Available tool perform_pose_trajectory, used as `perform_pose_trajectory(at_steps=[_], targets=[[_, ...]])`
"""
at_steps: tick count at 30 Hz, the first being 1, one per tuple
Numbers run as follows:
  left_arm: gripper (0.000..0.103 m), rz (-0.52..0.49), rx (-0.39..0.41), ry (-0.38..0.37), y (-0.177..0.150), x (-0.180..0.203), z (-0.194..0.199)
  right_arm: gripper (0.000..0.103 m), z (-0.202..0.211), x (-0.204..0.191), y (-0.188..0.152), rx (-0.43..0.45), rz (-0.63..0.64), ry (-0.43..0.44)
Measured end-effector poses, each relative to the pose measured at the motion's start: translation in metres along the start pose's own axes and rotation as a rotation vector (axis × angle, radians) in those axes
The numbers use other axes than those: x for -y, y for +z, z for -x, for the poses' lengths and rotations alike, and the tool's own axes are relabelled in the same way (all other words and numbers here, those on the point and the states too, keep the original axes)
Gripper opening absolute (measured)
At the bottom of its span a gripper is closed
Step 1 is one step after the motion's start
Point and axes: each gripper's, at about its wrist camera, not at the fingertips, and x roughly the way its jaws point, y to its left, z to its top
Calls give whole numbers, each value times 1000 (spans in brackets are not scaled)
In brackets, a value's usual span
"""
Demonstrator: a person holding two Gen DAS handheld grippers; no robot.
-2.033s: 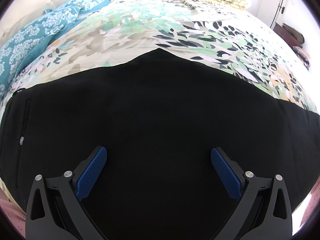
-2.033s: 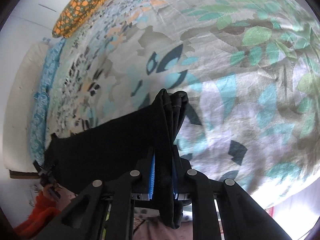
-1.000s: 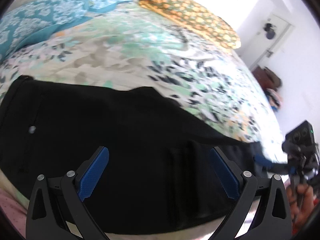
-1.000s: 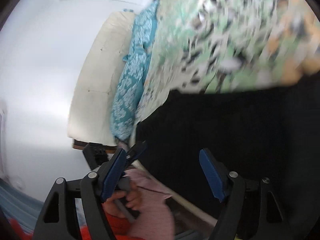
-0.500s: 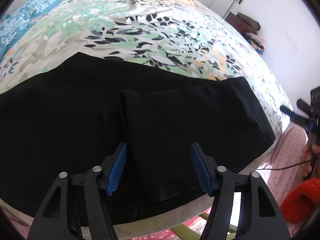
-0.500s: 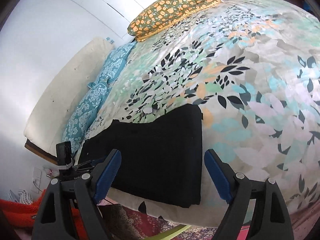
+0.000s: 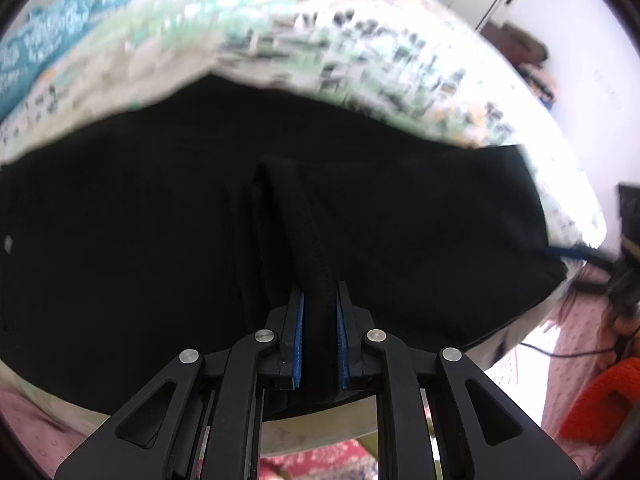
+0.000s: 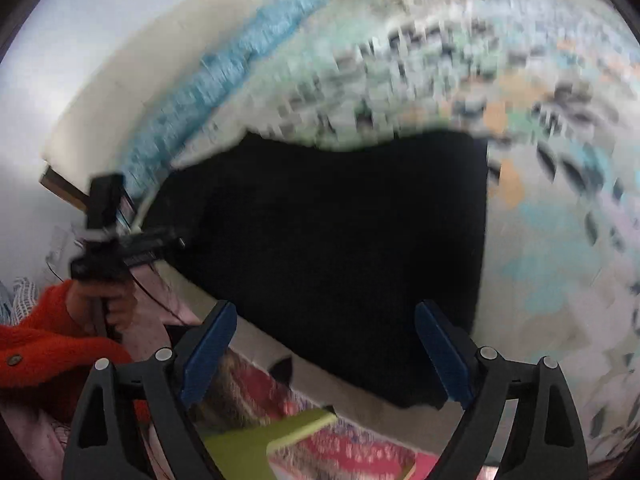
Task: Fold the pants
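1. The black pants (image 7: 160, 220) lie flat on the bed (image 7: 280, 32), near its front edge, already doubled over once: a top layer ends in a raised edge that runs straight out ahead of the left tongs (image 7: 319, 340).
2. The left tongs are closing on that edge. A thick ridge of black cloth stands between the blue pads (image 7: 298, 336), which press on it from both sides.
3. The right tongs (image 8: 326, 354) are spread wide and opening further, with nothing between them. They hang over the front edge of the bed, and the near right corner of the pants (image 8: 340, 240) lies just ahead of them.
4. Judged from this, the step in hand is taking hold for the next fold: one side is pinched, the other not yet.
5. The next move seems to call for the right tongs to come down on the cloth edge in front of them and close, so both can lift and carry the layer over evenly.
6. Lifting with one side only would probably drag the stack askew.
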Motion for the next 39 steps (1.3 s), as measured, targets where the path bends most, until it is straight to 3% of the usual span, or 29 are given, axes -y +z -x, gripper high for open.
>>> perform_pose_trajectory(at_steps=[1,3,4,5,8,11,14,17,19,22,25,29,32,33,36,39], targets=[[17,-1,10,9,1,1,2,95,4,-6,2,29,28,-6],[32,1,41,35,4,0,12,97,12,-10,7,35,36,6],[59,5,59,63,4,0,16,97,19,-9,8,64,20,25],[70,19,102,111,2,-4,25,97,28,-5,8,105,-8,65],[70,71,232,143,4,-14,53,97,60,11,22,223,-95,158],[70,70,322,72,7,-10,65,97,74,26,57,264,-161,205],[70,-15,283,-31,9,10,49,97,56,51,95,236,-275,264],[68,-65,133,-52,6,21,13,97,12,85,111,142,-428,210],[63,-77,72,-29,1,23,-3,97,-1,97,107,149,-467,199],[64,-99,86,-17,-1,23,3,97,24,92,104,212,-467,232],[64,-58,81,-42,-2,17,5,97,54,78,89,243,-458,340],[64,-31,75,-49,0,14,3,97,49,60,47,158,-492,482],[64,-48,70,-32,2,17,0,96,10,64,15,26,-538,381],[64,-53,69,-28,4,18,-3,89,6,69,8,53,-560,395],[64,-74,70,-13,2,20,-4,89,27,77,6,159,-628,465],[64,-65,70,-17,1,18,-2,91,52,63,17,228,-539,448]])
